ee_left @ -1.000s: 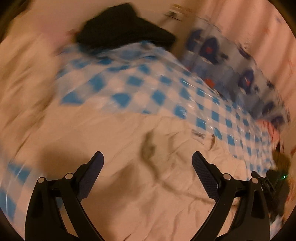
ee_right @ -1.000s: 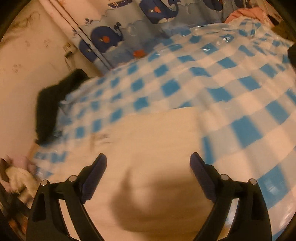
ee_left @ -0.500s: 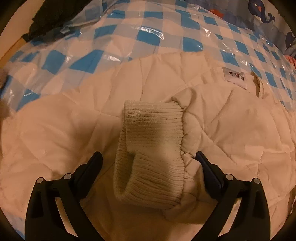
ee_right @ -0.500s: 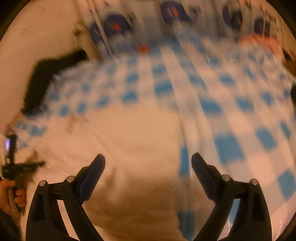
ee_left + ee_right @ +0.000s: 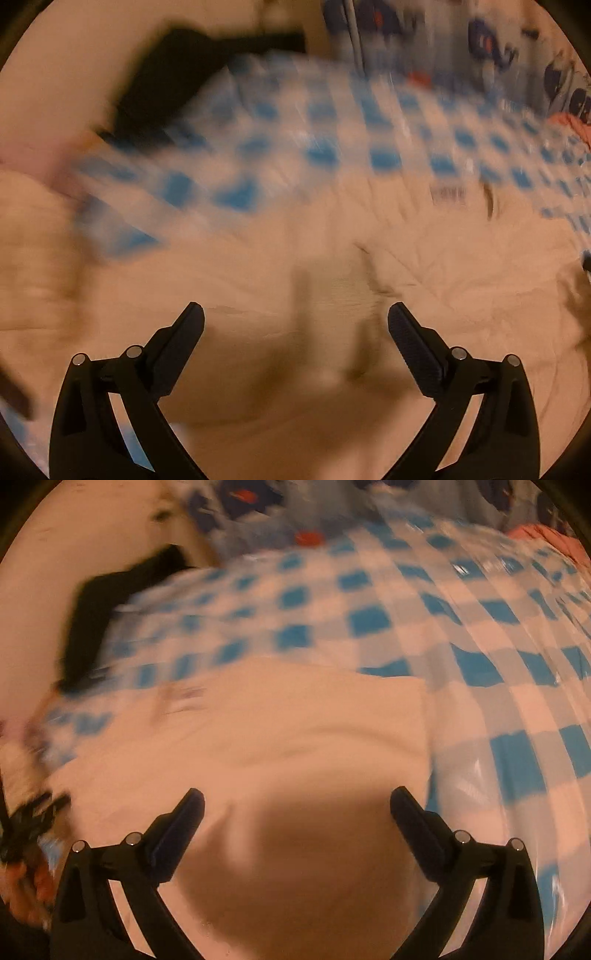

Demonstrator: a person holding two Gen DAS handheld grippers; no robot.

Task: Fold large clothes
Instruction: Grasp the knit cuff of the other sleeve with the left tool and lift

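Note:
A cream quilted garment (image 5: 424, 295) lies spread on a blue-and-white checked plastic sheet (image 5: 321, 151). Its ribbed cuff (image 5: 332, 291) shows as a blur just beyond my left gripper (image 5: 295, 310), which is open above the fabric with nothing between its fingers. A white label (image 5: 448, 194) sits near the garment's far edge. In the right wrist view, my right gripper (image 5: 297, 794) hovers over the garment (image 5: 277, 731) near its right edge; its jaws are opening and nothing is between them. The left gripper (image 5: 33, 812) shows at the left edge, held by a hand (image 5: 26, 890).
A black garment (image 5: 177, 74) lies at the sheet's far left corner, also in the right wrist view (image 5: 110, 602). A whale-print curtain (image 5: 480, 48) hangs behind. Something pink (image 5: 546, 535) lies at the far right. The checked sheet (image 5: 517, 701) stretches off to the right.
The left gripper has drawn back from the ribbed cuff, which filled its view half a second ago and now lies smaller and farther off. The right view has shifted a little and stays blurred.

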